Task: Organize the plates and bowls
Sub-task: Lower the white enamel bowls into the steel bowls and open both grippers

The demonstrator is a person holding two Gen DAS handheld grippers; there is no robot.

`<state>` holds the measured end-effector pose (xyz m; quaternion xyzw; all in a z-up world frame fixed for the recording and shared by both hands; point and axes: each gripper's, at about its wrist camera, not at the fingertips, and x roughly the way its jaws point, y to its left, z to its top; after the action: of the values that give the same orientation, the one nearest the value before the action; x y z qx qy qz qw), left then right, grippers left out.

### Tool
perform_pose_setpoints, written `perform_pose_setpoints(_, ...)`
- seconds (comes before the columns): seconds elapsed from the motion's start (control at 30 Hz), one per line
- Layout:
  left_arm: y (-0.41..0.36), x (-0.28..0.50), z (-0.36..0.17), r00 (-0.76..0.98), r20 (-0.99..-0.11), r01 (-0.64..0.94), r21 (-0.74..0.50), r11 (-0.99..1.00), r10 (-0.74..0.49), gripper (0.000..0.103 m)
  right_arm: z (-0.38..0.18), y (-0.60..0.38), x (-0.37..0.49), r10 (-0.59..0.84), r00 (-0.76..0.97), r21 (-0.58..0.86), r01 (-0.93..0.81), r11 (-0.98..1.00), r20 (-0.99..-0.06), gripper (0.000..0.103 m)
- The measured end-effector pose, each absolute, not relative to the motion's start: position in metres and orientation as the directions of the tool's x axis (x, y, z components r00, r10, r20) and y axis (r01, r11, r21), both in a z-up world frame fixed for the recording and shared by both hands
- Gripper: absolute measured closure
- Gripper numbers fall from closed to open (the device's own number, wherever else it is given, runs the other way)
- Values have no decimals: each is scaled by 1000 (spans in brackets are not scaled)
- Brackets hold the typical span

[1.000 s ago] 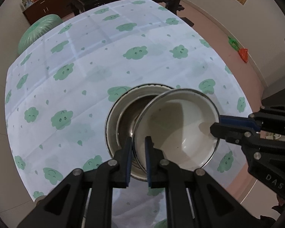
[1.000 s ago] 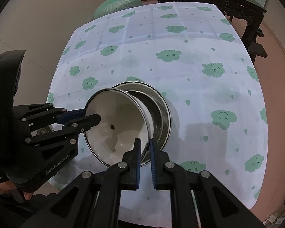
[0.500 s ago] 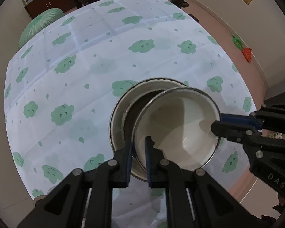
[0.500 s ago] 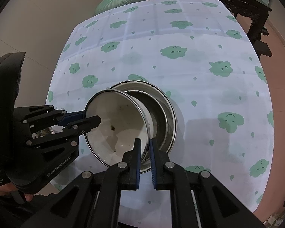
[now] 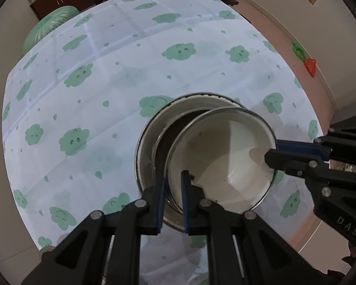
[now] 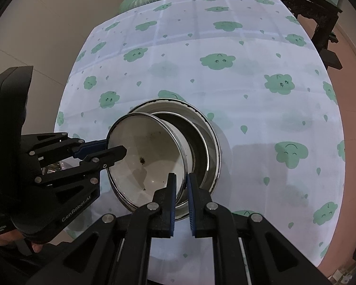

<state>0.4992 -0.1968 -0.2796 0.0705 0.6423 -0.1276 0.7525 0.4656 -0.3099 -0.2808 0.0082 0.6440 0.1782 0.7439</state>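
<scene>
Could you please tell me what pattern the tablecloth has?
The tablecloth is white with green smiling clouds and small droplets, clearest in the right wrist view.

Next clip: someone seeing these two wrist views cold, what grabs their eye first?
First the white enamel bowl, held tilted over the stacked metal bowls near the table's front edge. The left gripper and right gripper each pinch its rim from different sides. Next is the tablecloth, pale with green smiling clouds, covering the whole table.
</scene>
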Motion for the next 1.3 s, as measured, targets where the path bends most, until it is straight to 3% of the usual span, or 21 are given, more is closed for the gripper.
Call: perform_pose_setpoints(1.3, -203, 498, -301, 95, -990, 328, -64, 943, -100, 94, -307, -309, 470, 240, 58, 222, -217, 951, -969, 93)
